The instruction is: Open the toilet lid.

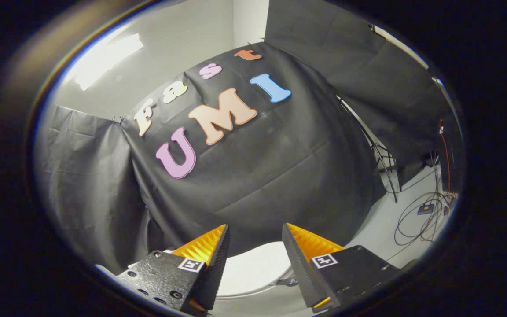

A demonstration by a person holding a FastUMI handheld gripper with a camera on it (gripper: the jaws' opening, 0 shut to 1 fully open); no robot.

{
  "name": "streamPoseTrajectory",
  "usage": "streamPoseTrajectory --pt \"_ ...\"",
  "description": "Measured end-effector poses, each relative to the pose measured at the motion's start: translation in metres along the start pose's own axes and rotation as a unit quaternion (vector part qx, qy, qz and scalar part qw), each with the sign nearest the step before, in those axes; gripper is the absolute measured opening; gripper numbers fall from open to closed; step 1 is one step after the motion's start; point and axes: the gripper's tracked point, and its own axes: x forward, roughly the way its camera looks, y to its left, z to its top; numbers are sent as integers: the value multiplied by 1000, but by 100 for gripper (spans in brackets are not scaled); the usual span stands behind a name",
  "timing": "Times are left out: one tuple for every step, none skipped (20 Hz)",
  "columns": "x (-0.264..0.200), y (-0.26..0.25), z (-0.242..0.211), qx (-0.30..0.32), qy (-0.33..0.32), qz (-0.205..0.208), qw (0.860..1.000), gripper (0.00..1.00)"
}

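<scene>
**A recording booth, not a bathroom**

Black cloth point(258, 176) hangs as walls on light stands point(385, 163), with a bare white wall point(178, 44) behind. Loose cables point(425, 215) lie on the pale floor point(381, 229). A white toilet point(253, 268) stands against the cloth.

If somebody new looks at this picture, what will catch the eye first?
First, the creased black cloth wall spread wide beyond the gripper. Next, the smooth white toilet lid, low between the open jaws, which grip nothing. Then the loose dark cables coiled on the pale floor beside the wall.
</scene>
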Motion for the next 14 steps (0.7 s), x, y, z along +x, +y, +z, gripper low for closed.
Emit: streamPoseTrajectory --pt "0 -1 -2 5 2 2 1000 73" --pt "2 -3 -3 11 5 3 1000 73" --pt "4 -4 -7 19 9 5 1000 73" --pt "6 -6 -11 27 11 6 1000 73" --pt "8 -7 -14 36 12 8 999 73" --pt "10 -9 -16 44 14 9 999 73" --pt "12 -11 -20 53 16 11 998 73" --pt "15 -13 -22 62 17 13 998 73" --pt "17 -14 -25 74 16 14 997 73" --pt "19 -17 -28 88 14 16 996 73" --pt "23 -20 -30 103 11 17 994 73" --pt "26 -23 -34 118 8 17 993 73" --pt "30 -27 -37 134 6 15 991 74" --pt "34 -31 -43 149 3 11 989 73"
